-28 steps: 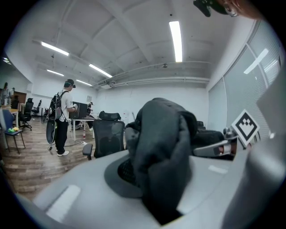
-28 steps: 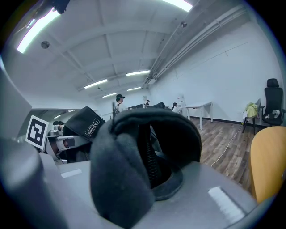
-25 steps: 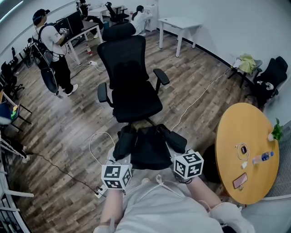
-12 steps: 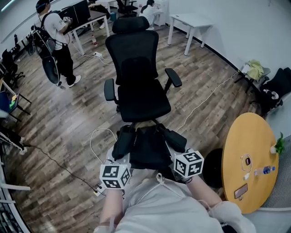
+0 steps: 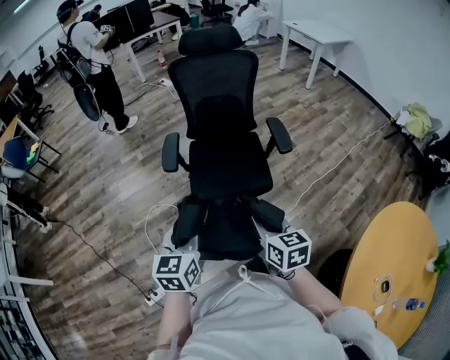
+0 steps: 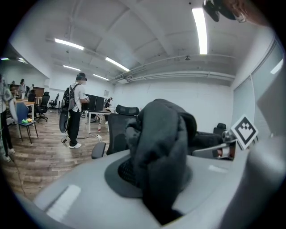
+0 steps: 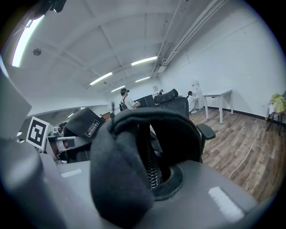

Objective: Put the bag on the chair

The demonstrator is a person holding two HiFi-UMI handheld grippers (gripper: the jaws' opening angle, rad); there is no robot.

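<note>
I'm looking at a black backpack (image 5: 225, 228), a black mesh office chair (image 5: 228, 165), a yellow-orange round table (image 5: 387, 260) and grey-brown wood-grain flooring (image 5: 119, 190).

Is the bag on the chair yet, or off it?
Off: left gripper and right gripper hold the bag short of the chair.

Open-plan office, desk with monitors (image 5: 144, 21), white table (image 5: 320, 34), black swivel chair (image 5: 223, 133), ceiling strip lights (image 6: 199, 27)

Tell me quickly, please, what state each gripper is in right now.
Left gripper: closed, holding the bag.
Right gripper: closed, holding the same bag.
</note>
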